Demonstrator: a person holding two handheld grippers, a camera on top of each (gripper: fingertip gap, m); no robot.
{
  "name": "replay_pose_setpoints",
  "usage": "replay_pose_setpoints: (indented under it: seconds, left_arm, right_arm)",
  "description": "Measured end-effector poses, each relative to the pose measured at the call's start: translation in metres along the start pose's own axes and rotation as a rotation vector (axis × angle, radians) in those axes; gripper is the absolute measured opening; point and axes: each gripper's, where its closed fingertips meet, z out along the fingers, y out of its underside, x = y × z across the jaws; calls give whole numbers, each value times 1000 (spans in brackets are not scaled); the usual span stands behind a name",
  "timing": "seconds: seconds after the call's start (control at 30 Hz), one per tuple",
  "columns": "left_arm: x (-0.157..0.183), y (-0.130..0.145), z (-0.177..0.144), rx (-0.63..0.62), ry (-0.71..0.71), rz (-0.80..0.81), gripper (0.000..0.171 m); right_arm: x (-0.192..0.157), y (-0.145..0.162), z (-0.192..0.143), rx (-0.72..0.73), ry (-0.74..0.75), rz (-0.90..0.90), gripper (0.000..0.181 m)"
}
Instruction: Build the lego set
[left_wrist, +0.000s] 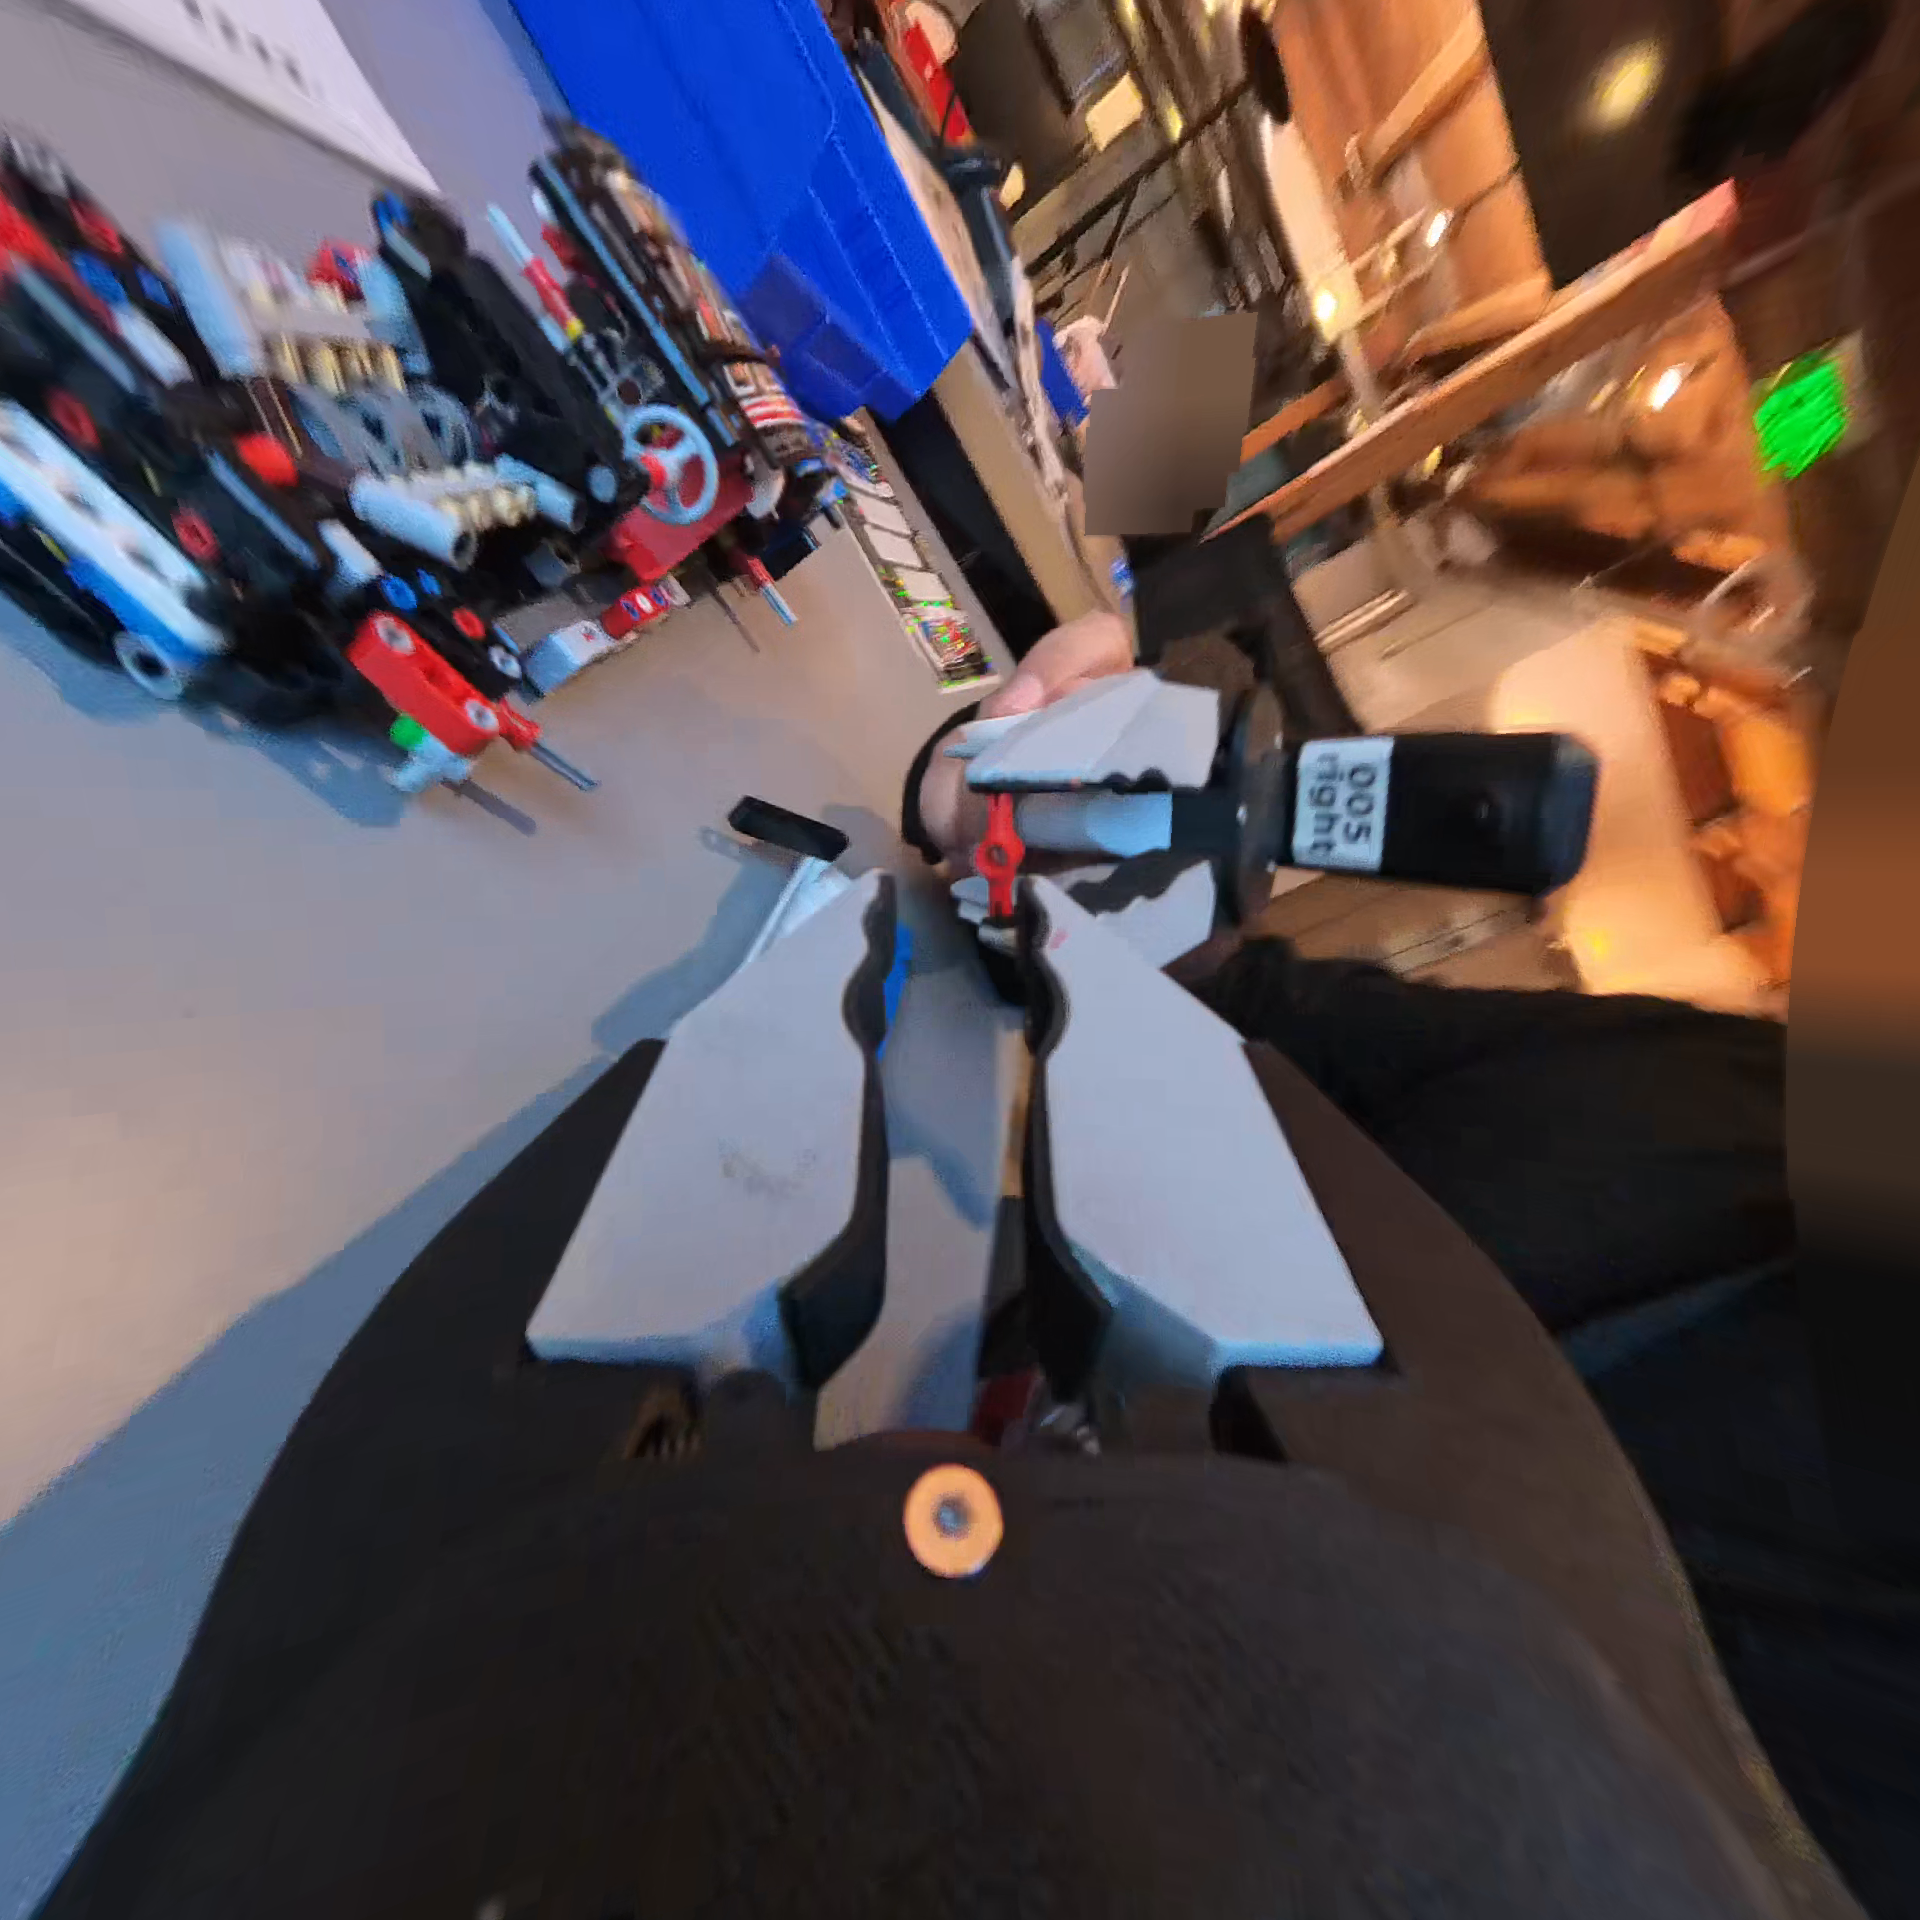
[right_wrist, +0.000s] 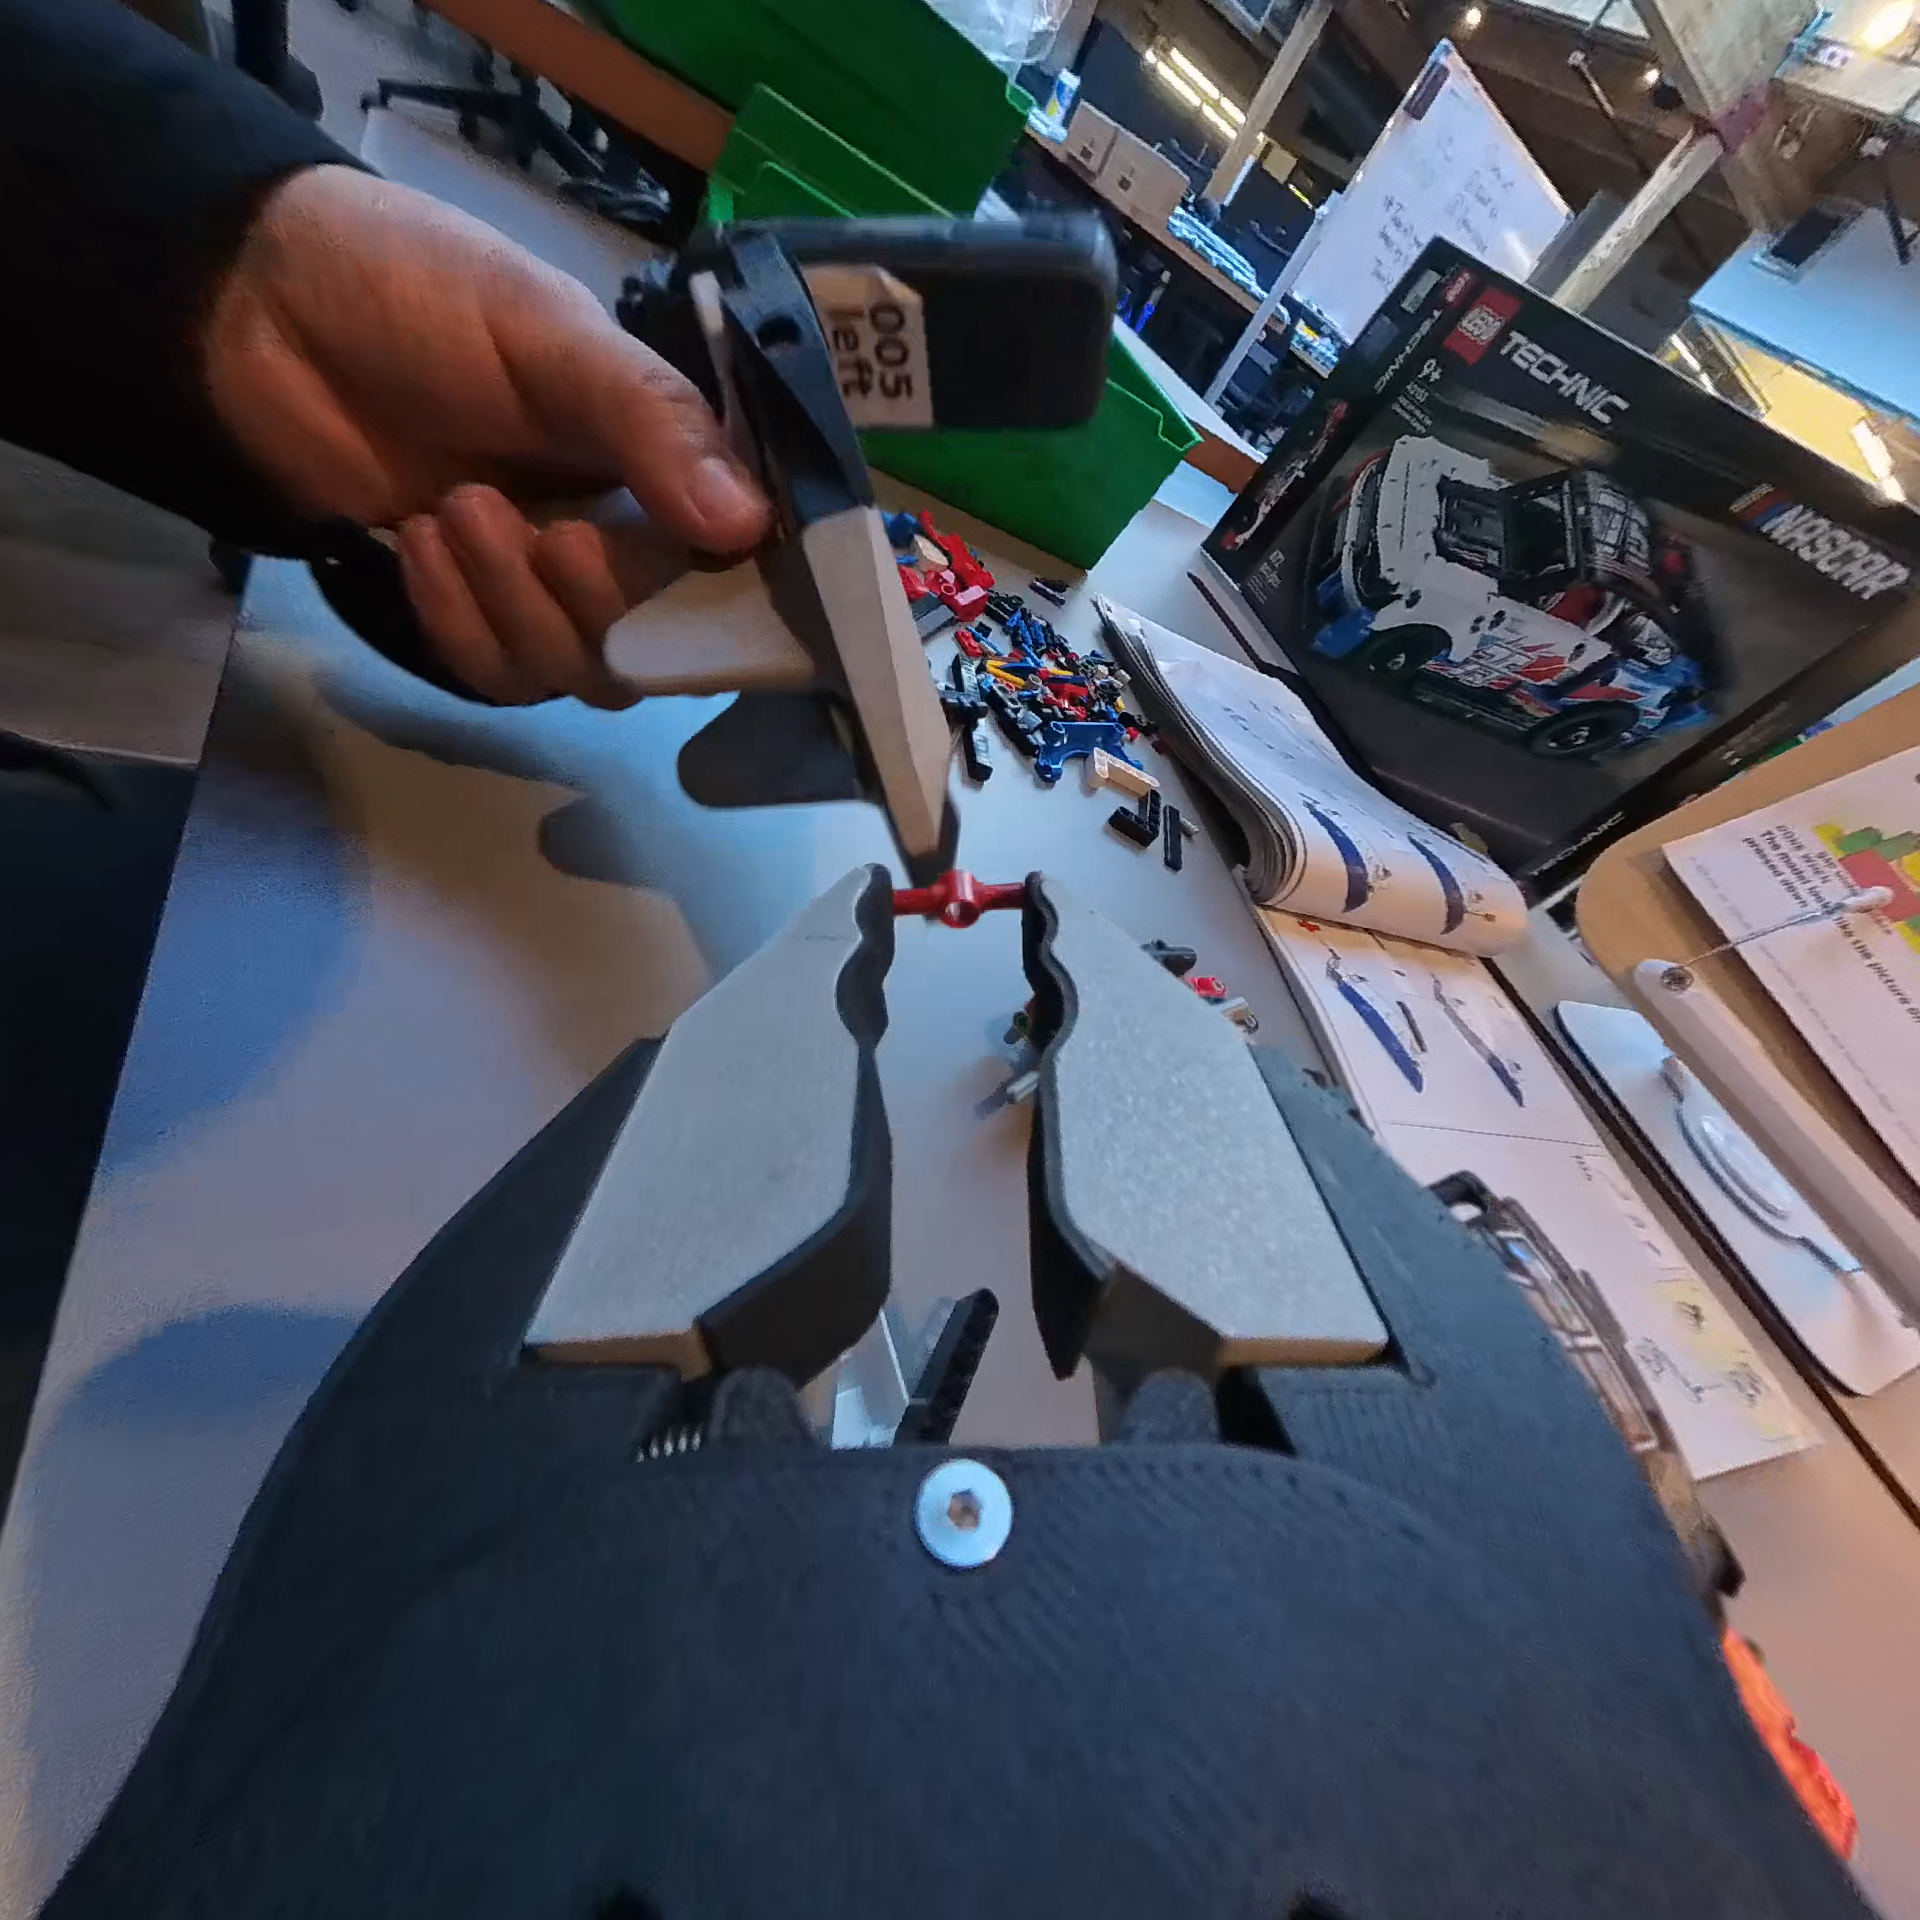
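Observation:
A small red axle connector (right_wrist: 956, 896) is clamped end to end between the fingertips of my right gripper (right_wrist: 961, 914), held above the table. My left gripper (right_wrist: 925, 854) comes in from above, its tip touching the connector's left end. In the left wrist view the connector (left_wrist: 1000, 854) sits just past my left gripper (left_wrist: 961, 899), by its right fingertip; the jaws stand apart with nothing held between them. The right gripper (left_wrist: 982, 821) shows there too. The part-built black, red and white car model (left_wrist: 312, 468) lies on the table at upper left.
A pile of loose pieces (right_wrist: 1039, 686), the open instruction booklet (right_wrist: 1299, 790) and the set's box (right_wrist: 1558, 571) lie ahead on the right. Green bins (right_wrist: 935, 312) stand behind, a blue bin (left_wrist: 779, 208) beyond the model. A black beam (right_wrist: 956, 1361) lies under my right gripper.

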Motion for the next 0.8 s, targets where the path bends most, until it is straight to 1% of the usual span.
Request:
replay_pose_setpoints:
  seconds: [0.07,0.1,0.13,0.2,0.23,0.3,0.4,0.43,0.5,0.63,0.7,0.8]
  left_arm:
    - [0,-7,-10,-28,-46,171,20]
    - [-5,-11,-15,-42,-97,253,22]
    - [-9,-12,-18,-60,-129,315,26]
    - [-9,-8,-20,-106,-130,364,26]
    - [-8,-5,-18,-123,-116,373,29]
    - [-7,4,-13,-156,-97,406,29]
    - [-9,23,-3,-255,-72,415,30]
    - [-8,25,-1,-265,-59,409,30]
    - [-5,26,3,-265,-30,382,30]
    - [0,27,7,-266,43,301,24]
    - [-4,27,9,-269,55,275,25]
    - [-11,24,7,-271,34,293,26]
  right_arm:
    - [5,3,-2,4,4,42,22]
    - [7,5,-3,6,5,61,22]
    - [8,6,-3,9,3,75,22]
    - [7,5,-4,29,-18,97,22]
    - [5,3,-5,40,-32,107,22]
    - [1,3,-4,45,-60,124,22]
    - [-3,6,-2,21,-75,116,22]
    - [-4,6,-1,19,-78,103,22]
    - [-7,6,-1,16,-84,77,22]
    - [-11,10,3,-8,-88,13,22]
    - [-11,13,4,-24,-87,2,22]
    - [-8,15,2,-28,-78,7,22]
